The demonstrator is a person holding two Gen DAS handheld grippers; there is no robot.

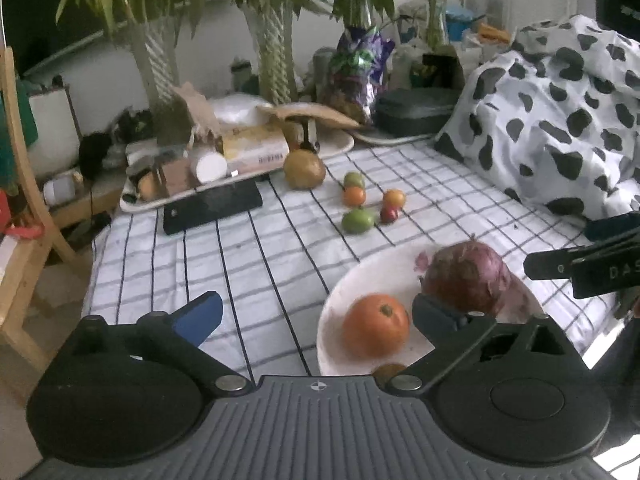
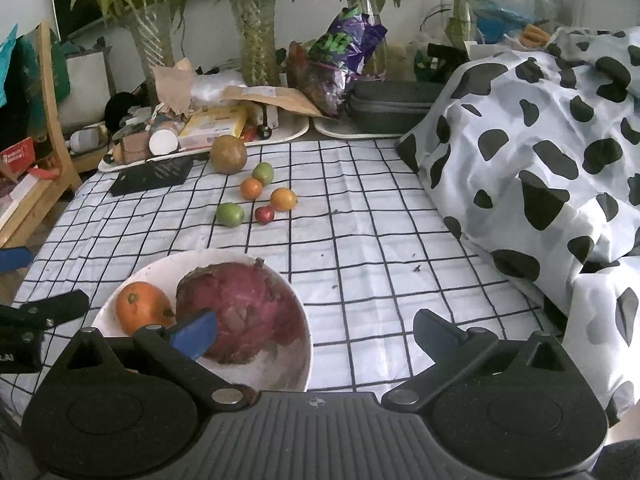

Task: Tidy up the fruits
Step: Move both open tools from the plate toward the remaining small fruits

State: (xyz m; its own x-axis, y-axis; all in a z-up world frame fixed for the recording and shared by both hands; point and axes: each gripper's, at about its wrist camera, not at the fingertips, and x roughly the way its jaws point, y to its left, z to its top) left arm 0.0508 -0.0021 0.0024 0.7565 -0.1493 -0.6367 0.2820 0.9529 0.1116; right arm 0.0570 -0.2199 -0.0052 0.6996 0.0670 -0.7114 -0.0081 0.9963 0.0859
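A white bowl [image 1: 340,300] [image 2: 280,364] on the checked cloth holds an orange tomato [image 1: 376,325] [image 2: 143,307] and a large red-purple fruit [image 1: 466,278] [image 2: 244,308]. My left gripper [image 1: 316,314] hangs open just above the bowl's left side, nothing between its blue pads. My right gripper [image 2: 316,334] is open too, straddling the bowl's right rim, empty. Farther back lie several small fruits: two green [image 1: 357,221] [image 2: 230,214], two orange [image 1: 354,196] [image 2: 283,199], one small red [image 1: 389,214] [image 2: 264,214], and a brown round fruit [image 1: 305,169] [image 2: 228,154].
Cluttered trays [image 1: 240,168] [image 2: 200,132], a black phone [image 1: 214,207] [image 2: 152,176], plants and a dark case [image 2: 392,110] line the far edge. A cow-print blanket [image 1: 552,120] [image 2: 540,152] rises at the right. A wooden chair [image 1: 24,184] stands left.
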